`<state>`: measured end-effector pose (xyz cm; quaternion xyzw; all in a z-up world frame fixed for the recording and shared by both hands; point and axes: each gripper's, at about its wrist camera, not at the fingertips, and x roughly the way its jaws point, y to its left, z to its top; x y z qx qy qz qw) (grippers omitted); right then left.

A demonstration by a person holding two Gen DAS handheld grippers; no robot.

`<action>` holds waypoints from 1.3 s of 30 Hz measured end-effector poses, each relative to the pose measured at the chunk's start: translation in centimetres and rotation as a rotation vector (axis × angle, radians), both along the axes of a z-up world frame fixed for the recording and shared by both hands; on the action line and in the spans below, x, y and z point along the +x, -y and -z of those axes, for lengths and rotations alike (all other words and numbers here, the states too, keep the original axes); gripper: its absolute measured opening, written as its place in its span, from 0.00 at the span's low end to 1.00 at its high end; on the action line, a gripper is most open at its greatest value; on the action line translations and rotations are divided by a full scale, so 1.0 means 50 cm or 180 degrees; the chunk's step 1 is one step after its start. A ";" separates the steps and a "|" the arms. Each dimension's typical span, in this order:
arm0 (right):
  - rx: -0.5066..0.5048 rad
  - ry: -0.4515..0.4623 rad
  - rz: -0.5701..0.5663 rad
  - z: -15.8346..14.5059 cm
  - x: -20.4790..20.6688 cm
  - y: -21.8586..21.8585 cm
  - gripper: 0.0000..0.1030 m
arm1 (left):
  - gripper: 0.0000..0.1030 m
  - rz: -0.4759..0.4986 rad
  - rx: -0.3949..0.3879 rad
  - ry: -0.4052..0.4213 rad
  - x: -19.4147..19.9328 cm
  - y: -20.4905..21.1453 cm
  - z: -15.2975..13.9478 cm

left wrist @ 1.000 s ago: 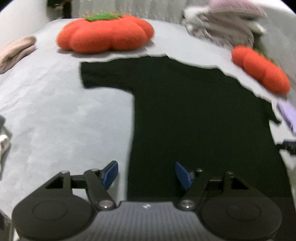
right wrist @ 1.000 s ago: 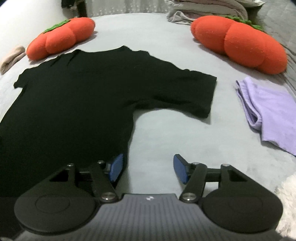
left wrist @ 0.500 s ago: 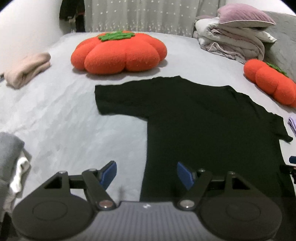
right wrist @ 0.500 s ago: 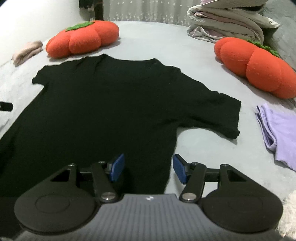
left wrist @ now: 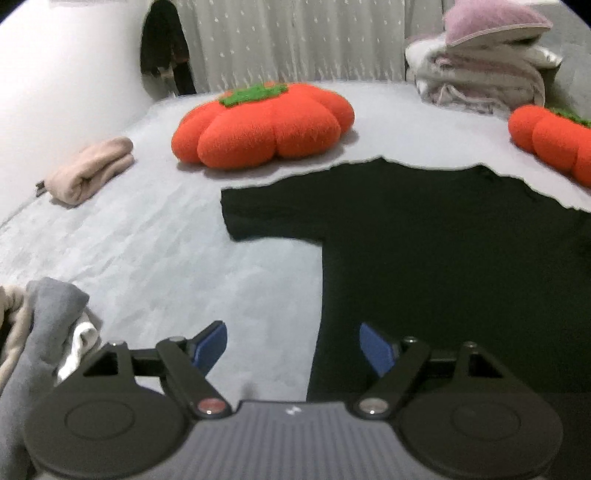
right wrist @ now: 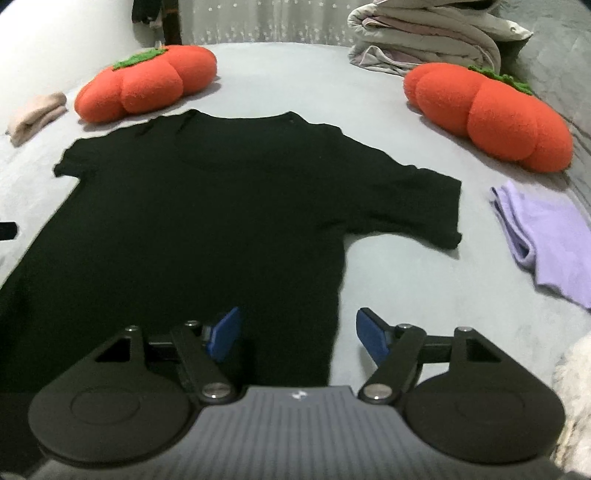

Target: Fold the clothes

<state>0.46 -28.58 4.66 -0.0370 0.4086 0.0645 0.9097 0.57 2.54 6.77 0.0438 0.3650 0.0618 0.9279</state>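
A black T-shirt lies spread flat on the grey bed, collar toward the far end and both short sleeves out to the sides. The left gripper hangs over its left side edge and the right gripper over its right side edge, each with jaws opening and no cloth pinched between the blue pads. Around it lie two orange pumpkin cushions, a folded lilac garment, a rolled pink cloth and, at the head, stacked bedding.
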 end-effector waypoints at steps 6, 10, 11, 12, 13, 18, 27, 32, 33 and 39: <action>-0.0028 -0.0055 -0.0252 0.000 -0.019 -0.044 0.71 | 0.80 0.0062 0.0176 0.0066 -0.006 0.035 0.009; -0.0092 -0.0095 -0.0371 0.003 -0.017 -0.076 0.71 | 0.82 0.0167 0.0277 0.0073 -0.015 0.055 0.016; -0.0123 -0.0101 -0.0391 0.006 -0.014 -0.083 0.71 | 0.83 0.0187 0.0301 0.0070 -0.016 0.060 0.019; -0.0150 -0.0111 -0.0408 0.011 -0.010 -0.088 0.71 | 0.84 0.0201 0.0324 0.0060 -0.016 0.066 0.022; -0.0171 -0.0129 -0.0412 0.017 -0.006 -0.091 0.71 | 0.84 0.0220 0.0347 0.0050 -0.014 0.071 0.026; -0.0151 -0.0234 -0.0367 0.045 0.013 -0.086 0.71 | 0.85 0.0268 0.0392 -0.0083 0.001 0.081 0.052; 0.0002 -0.0263 -0.0255 0.053 0.025 -0.071 0.75 | 0.86 0.0146 0.0538 -0.0247 0.018 0.071 0.078; 0.0020 -0.0263 -0.0189 0.053 0.038 -0.076 0.76 | 0.87 0.0136 0.0557 -0.0271 0.018 0.072 0.081; 0.0020 -0.0260 -0.0185 0.054 0.041 -0.077 0.76 | 0.88 0.0133 0.0549 -0.0277 0.018 0.071 0.081; 0.0034 -0.0239 -0.0193 0.058 0.052 -0.070 0.77 | 0.89 0.0138 0.0507 -0.0304 0.023 0.064 0.081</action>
